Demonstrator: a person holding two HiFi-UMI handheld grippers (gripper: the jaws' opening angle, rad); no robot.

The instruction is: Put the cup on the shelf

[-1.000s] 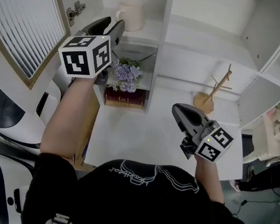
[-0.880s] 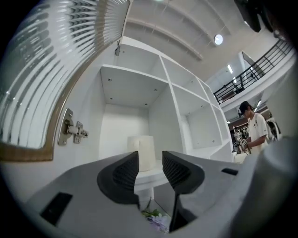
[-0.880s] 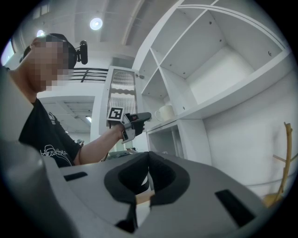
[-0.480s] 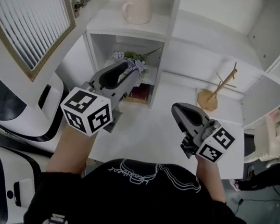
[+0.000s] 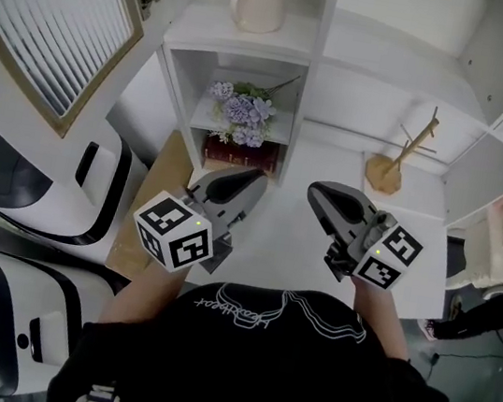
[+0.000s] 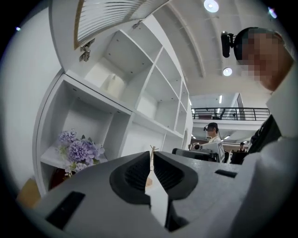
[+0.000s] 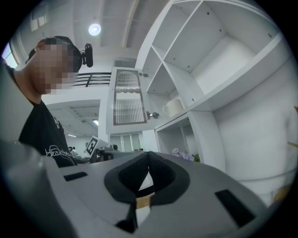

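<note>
The cup [image 5: 257, 2] is sitting upright on the shelf [image 5: 257, 43] at the upper middle of the frame, well apart from both tools, so the placing step is looking finished. The left tool [image 5: 253, 179] is hovering over the worktop [image 5: 289, 234] near the lower centre, its jaws closing on nothing, with only a thin gap showing between them. The right tool [image 5: 315, 192] is hanging just beside it, jaws pressed together and empty. Next, I judge, both are needing only to rest clear of the shelf.
</note>
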